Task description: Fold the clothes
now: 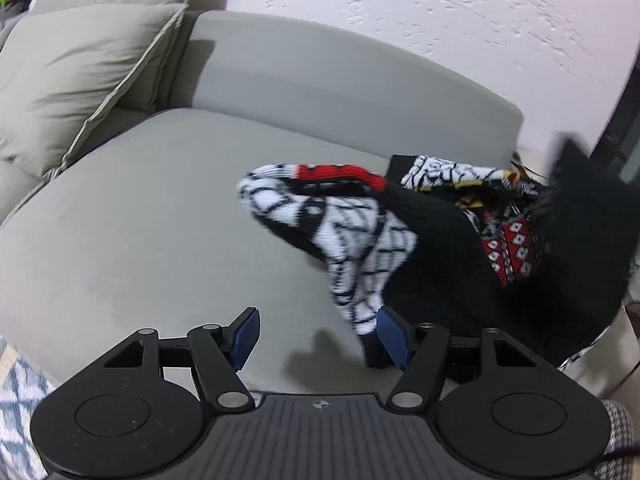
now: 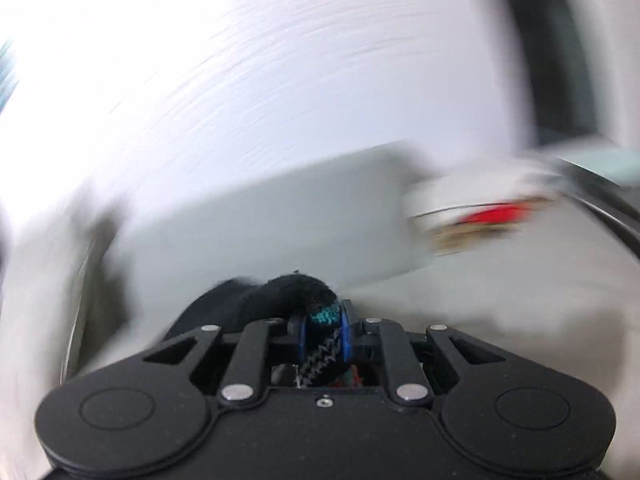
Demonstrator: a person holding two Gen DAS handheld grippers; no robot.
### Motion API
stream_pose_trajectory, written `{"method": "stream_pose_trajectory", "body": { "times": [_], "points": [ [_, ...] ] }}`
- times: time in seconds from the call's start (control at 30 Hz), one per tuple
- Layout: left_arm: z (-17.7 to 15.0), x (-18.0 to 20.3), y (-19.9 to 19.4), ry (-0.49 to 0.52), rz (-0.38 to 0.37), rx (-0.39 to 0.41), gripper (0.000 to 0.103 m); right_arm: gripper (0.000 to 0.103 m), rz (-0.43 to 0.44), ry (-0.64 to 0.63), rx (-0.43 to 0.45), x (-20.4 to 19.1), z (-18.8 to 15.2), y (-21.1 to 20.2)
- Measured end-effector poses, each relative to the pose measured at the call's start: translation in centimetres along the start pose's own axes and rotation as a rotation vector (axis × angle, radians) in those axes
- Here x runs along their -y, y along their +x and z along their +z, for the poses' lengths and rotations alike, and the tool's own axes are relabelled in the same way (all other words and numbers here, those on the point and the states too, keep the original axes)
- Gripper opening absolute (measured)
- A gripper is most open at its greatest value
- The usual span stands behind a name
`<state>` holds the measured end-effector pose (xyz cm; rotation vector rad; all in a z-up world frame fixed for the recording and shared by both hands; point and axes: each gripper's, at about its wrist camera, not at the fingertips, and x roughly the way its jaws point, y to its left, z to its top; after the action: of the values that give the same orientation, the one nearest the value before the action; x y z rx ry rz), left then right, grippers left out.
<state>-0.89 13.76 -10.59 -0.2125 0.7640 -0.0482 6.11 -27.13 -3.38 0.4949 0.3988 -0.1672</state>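
A knit sweater (image 1: 360,232), black with white web-patterned and red parts, is lifted in a bunch over the right side of the grey sofa seat (image 1: 160,220). One patterned corner hangs down right beside the right blue pad (image 1: 394,336) of my left gripper (image 1: 318,328). That gripper is open, with only bare seat between its fingers. In the heavily blurred right wrist view, my right gripper (image 2: 324,316) is shut on a fold of black knit fabric (image 2: 288,292) with a teal patch, and the fabric bulges up to the left above the pads.
Two grey cushions (image 1: 80,80) lean at the sofa's left, and the low backrest (image 1: 340,80) runs behind the seat below a white wall. A blue-white patterned rug (image 1: 16,408) shows at the lower left. A blurred pale object with red (image 2: 488,212) lies right of the right gripper.
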Motion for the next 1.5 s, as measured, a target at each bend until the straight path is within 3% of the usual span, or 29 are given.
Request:
{"method": "stream_pose_trajectory", "body": {
  "times": [0.1,0.23,0.3,0.33,0.47,0.53,0.57,0.6,0.67,0.77,0.87,0.9,0.97,1.1,1.23,1.3,1.4,1.5],
  "points": [
    [-0.7,1.2,0.6,0.032,-0.012,-0.018,0.064,0.017,-0.211,0.232,-0.063,9.0,2.0,-0.7],
    [-0.9,1.0,1.4,-0.007,-0.034,-0.05,0.065,0.027,-0.271,0.318,-0.311,15.9,-0.8,-1.1],
    [-0.9,0.7,1.5,-0.023,-0.035,-0.056,0.066,0.063,-0.221,0.331,-0.362,17.0,-2.6,-2.5],
    [-0.9,0.5,1.5,-0.029,-0.037,-0.056,0.066,0.068,-0.188,0.336,-0.379,17.0,-3.2,-3.4],
    [-0.9,0.9,0.8,-0.016,-0.036,-0.003,0.067,0.07,-0.072,0.319,-0.429,15.3,-4.7,-6.3],
    [-0.9,1.4,0.8,-0.014,0.011,0.001,0.079,0.069,-0.001,0.313,-0.463,13.6,-5.6,-6.1],
    [-0.9,1.7,1.0,-0.008,0.041,-0.015,0.092,0.067,0.029,0.323,-0.487,12.7,-6.4,-5.9],
    [-0.7,2.1,1.3,0.006,0.073,-0.049,0.097,0.063,0.061,0.344,-0.515,12.1,-7.1,-5.7],
    [-0.5,2.7,1.6,0.038,0.065,-0.078,0.097,0.06,0.108,0.378,-0.569,10.9,-8.6,-5.3],
    [-0.3,3.5,1.6,0.064,0.055,-0.078,0.095,0.057,0.101,0.408,-0.637,9.5,-10.8,-3.9],
    [0.1,3.6,1.0,0.077,0.082,-0.044,0.085,0.052,0.071,0.509,-0.675,9.8,-12.9,-2.7],
    [0.3,3.3,0.8,0.065,0.085,-0.032,0.079,0.051,0.058,0.538,-0.676,10.0,-13.4,-2.3],
    [0.9,2.2,0.5,0.013,0.074,-0.026,0.078,0.049,0.025,0.584,-0.643,10.5,-14.5,-1.7],
    [1.9,0.0,0.4,-0.106,0.047,-0.04,0.077,0.049,0.045,0.686,-0.469,11.6,-16.2,-1.4],
    [2.5,-1.1,0.4,-0.157,0.047,-0.038,0.077,0.053,0.091,0.611,-0.385,10.5,-16.9,-0.3],
    [2.7,-1.5,0.4,-0.175,0.05,-0.04,0.077,0.021,0.067,0.574,-0.387,10.1,-16.6,0.1],
    [2.7,-2.0,0.3,-0.185,0.055,-0.044,0.077,0.017,0.093,0.593,-0.416,10.5,-14.7,-0.8],
    [2.7,-2.3,0.1,-0.205,0.019,-0.045,0.077,0.015,0.122,0.506,-0.32,10.5,-10.2,-4.1]
  ]
}}
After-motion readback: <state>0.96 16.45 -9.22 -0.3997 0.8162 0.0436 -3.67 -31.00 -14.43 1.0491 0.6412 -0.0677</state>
